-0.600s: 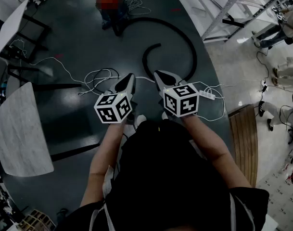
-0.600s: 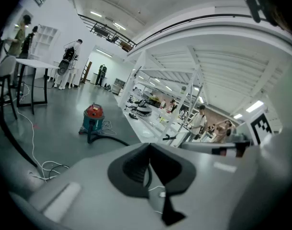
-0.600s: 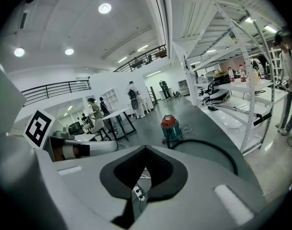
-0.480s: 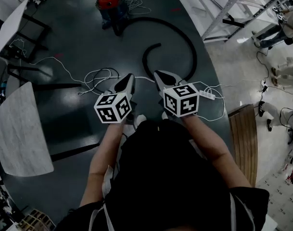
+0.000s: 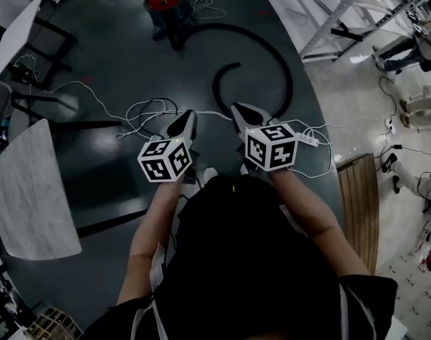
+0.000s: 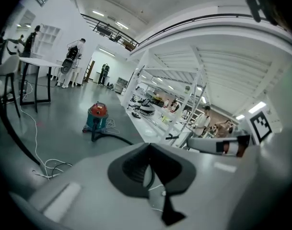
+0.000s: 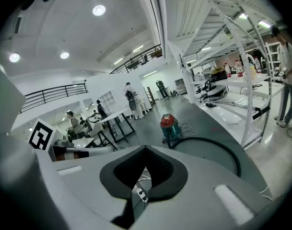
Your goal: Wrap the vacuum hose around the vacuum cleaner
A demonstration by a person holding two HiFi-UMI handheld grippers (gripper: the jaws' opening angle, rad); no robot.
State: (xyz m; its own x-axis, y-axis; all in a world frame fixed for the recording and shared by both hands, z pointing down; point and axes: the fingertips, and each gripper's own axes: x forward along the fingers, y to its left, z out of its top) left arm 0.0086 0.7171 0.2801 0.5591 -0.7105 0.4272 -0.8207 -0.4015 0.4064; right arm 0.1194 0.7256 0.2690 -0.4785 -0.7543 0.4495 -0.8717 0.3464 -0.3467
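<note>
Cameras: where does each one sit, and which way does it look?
Head view: on the person's head, looking steeply down; shows both forearms, left gripper, right gripper.
Left gripper view: on the left gripper, looking along its shut jaws across the floor.
Right gripper view: on the right gripper, along its shut jaws.
Both gripper views share the vacuum cleaner and hose.

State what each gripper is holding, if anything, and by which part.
Nothing is held. The left gripper and the right gripper are both shut and empty. The vacuum hose lies curled on the floor ahead of them, untouched.
</note>
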